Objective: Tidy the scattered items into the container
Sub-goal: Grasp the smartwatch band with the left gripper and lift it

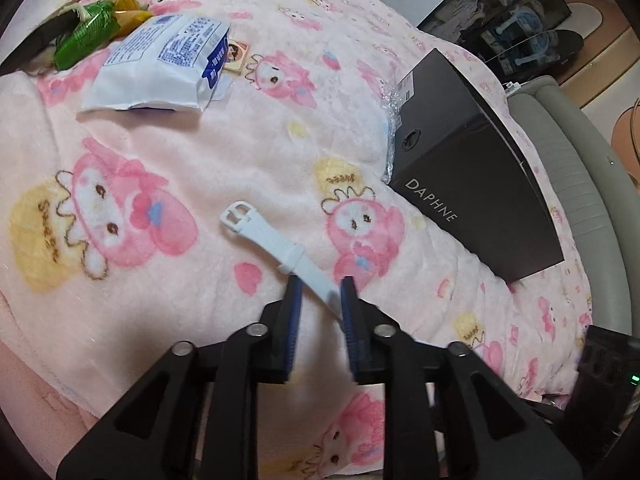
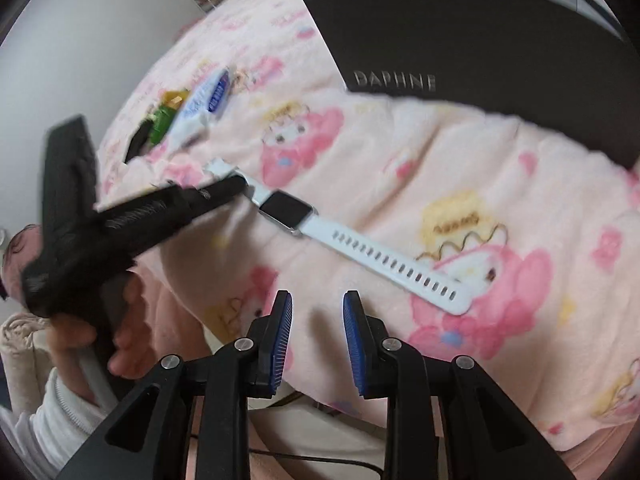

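Note:
A white smartwatch (image 2: 286,208) with a dark screen lies flat on the pink cartoon blanket (image 1: 200,152). In the left wrist view only its buckle strap (image 1: 276,242) shows, running between the open jaws of my left gripper (image 1: 320,286). In the right wrist view the left gripper (image 2: 236,182) has its tips at the strap beside the watch face. My right gripper (image 2: 316,300) is open and empty, hovering near the holed strap end (image 2: 400,268). The black DAPHNE box (image 1: 468,164) is the container, lying to the right; it also shows in the right wrist view (image 2: 460,40).
A white and blue packet (image 1: 160,64), a green wrapper (image 1: 86,38), a yellow item (image 1: 128,6) and a small picture card (image 1: 235,55) lie at the far left. Crinkled clear plastic (image 1: 394,100) sits by the box. A grey cushioned edge (image 1: 576,184) borders the right.

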Action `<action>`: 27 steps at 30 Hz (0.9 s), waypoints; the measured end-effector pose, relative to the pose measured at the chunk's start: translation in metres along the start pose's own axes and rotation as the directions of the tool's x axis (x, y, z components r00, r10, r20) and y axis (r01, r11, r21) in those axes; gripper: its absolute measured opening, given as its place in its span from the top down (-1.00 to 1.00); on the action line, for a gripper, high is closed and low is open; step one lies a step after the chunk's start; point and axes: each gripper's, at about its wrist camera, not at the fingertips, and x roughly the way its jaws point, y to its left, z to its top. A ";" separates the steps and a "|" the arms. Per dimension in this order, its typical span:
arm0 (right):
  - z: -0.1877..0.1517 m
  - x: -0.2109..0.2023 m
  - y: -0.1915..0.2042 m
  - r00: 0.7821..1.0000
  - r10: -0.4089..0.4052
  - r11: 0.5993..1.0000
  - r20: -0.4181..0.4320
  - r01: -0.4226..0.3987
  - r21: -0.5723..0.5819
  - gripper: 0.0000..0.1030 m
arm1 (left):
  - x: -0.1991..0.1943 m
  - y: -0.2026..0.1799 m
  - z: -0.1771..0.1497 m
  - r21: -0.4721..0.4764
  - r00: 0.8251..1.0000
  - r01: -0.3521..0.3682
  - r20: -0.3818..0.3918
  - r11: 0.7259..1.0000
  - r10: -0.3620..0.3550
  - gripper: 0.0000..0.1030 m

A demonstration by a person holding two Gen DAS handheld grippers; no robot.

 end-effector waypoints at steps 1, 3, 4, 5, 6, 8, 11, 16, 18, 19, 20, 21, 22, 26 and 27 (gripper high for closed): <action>0.001 0.003 -0.004 1.000 -0.005 1.000 -0.001 0.005 0.024 0.56 | 0.001 0.002 0.000 -0.007 1.000 0.003 -0.004 1.000 -0.003 0.51; 0.003 0.007 -0.013 1.000 -0.014 0.997 0.000 0.014 0.072 0.56 | 0.002 0.006 0.001 -0.018 1.000 0.006 -0.007 1.000 -0.007 0.51; 0.004 0.007 -0.017 1.000 -0.015 0.996 0.010 0.014 0.093 0.56 | 0.002 0.006 0.001 -0.021 1.000 0.016 -0.011 1.000 -0.017 0.52; 0.007 0.005 -0.021 0.999 -0.023 0.994 0.030 0.019 0.111 0.56 | 0.002 0.007 0.002 -0.024 1.000 0.026 -0.016 0.999 -0.027 0.55; 0.010 0.001 -0.023 0.998 -0.038 0.992 0.056 0.031 0.121 0.56 | 0.003 0.007 0.002 -0.023 0.999 0.036 -0.020 0.999 -0.037 0.55; 0.016 -0.005 -0.023 0.992 -0.076 0.990 0.105 0.063 0.123 0.56 | 0.007 0.002 0.001 -0.005 0.998 0.053 -0.036 0.999 -0.053 0.55; 0.026 -0.010 -0.026 0.981 -0.113 0.986 0.157 0.092 0.136 0.55 | 0.010 -0.005 -0.002 0.015 0.997 0.058 -0.051 0.998 -0.057 0.55; 0.025 0.003 -0.034 0.996 -0.005 0.978 0.092 -0.015 0.206 0.53 | 0.008 0.011 0.005 -0.068 0.997 0.075 -0.029 0.995 -0.077 0.52; 0.023 0.007 -0.035 0.997 0.009 0.975 0.083 -0.028 0.221 0.51 | 0.008 0.019 0.009 -0.107 0.996 0.087 -0.022 0.990 -0.089 0.52; 0.024 0.009 -0.035 0.996 -0.005 0.976 0.087 -0.014 0.218 0.50 | 0.009 0.020 0.010 -0.113 0.995 0.089 -0.023 0.990 -0.092 0.53; 0.026 0.010 -0.033 0.995 -0.018 0.977 0.097 -0.003 0.214 0.49 | 0.010 0.021 0.011 -0.114 0.996 0.088 -0.019 0.990 -0.091 0.56; 0.029 0.011 -0.032 0.993 -0.033 0.979 0.113 0.009 0.206 0.49 | 0.009 0.019 0.012 -0.104 0.997 0.080 -0.010 0.991 -0.082 0.57; 0.031 0.013 -0.029 0.991 -0.048 0.980 0.125 0.023 0.198 0.49 | 0.009 0.018 0.012 -0.092 0.998 0.069 -0.002 0.993 -0.070 0.57; 0.031 0.012 -0.026 0.987 -0.083 0.982 0.139 0.057 0.180 0.49 | 0.007 0.016 0.013 -0.084 0.998 0.061 0.013 0.995 -0.060 0.56; 0.030 0.010 -0.025 0.986 -0.087 0.983 0.140 0.061 0.176 0.49 | 0.006 0.017 0.013 -0.090 0.998 0.066 0.014 0.994 -0.065 0.56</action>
